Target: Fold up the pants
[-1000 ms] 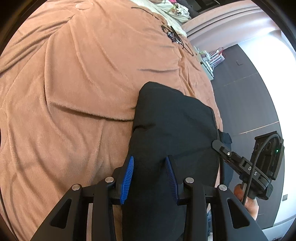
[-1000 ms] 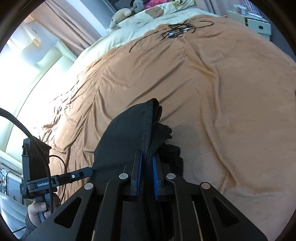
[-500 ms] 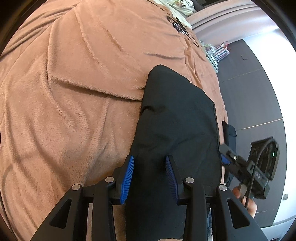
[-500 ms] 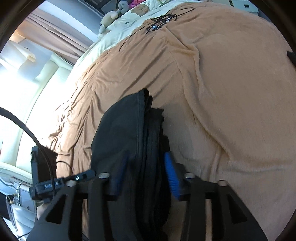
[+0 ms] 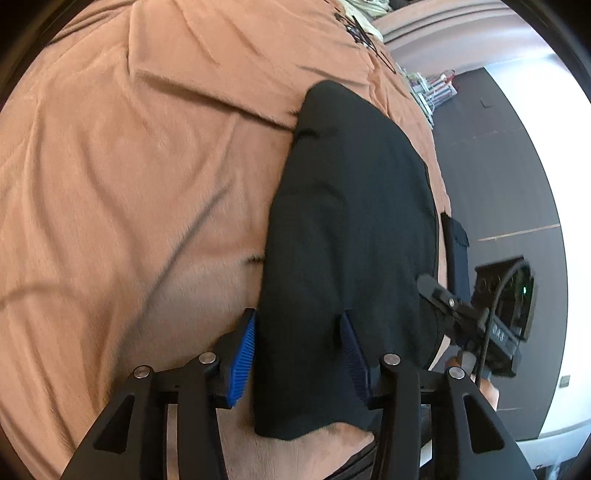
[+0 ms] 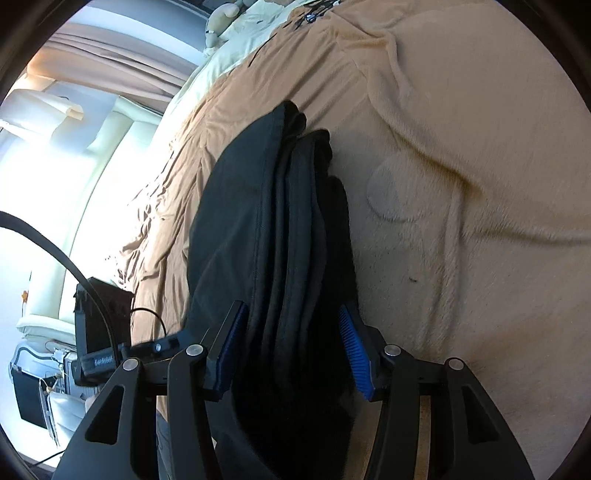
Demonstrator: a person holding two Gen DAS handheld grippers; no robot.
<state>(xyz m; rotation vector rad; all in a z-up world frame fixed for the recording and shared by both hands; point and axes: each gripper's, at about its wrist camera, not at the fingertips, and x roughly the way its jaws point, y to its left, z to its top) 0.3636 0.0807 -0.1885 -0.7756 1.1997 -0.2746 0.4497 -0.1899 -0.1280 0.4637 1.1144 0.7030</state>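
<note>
The black pants (image 5: pixel 351 221) lie as a folded, elongated bundle on the brown blanket (image 5: pixel 129 184). My left gripper (image 5: pixel 297 350) straddles the bundle's near end. Its jaws are opening, with the cloth between the blue pads (image 5: pixel 243 354) and the left one just off the fabric's edge. In the right wrist view the pants (image 6: pixel 266 221) show stacked layers. My right gripper (image 6: pixel 291 347) straddles their near end; its jaws are opening, pads apart from the cloth. Each view shows the other gripper beside the bundle: the right gripper (image 5: pixel 476 325), the left gripper (image 6: pixel 110 354).
The blanket (image 6: pixel 461 166) covers a wide bed. Black cables (image 5: pixel 354 29) lie at its far end near a plush toy (image 6: pixel 221 18) and a cream sheet. Dark floor (image 5: pixel 498 184) and a small shelf (image 5: pixel 432 88) lie past the bed's right edge.
The right jaws went from shut on the cloth to wide apart around it. Both grippers sank toward the bed and the bundle settled flatter. The left jaws widened a little.
</note>
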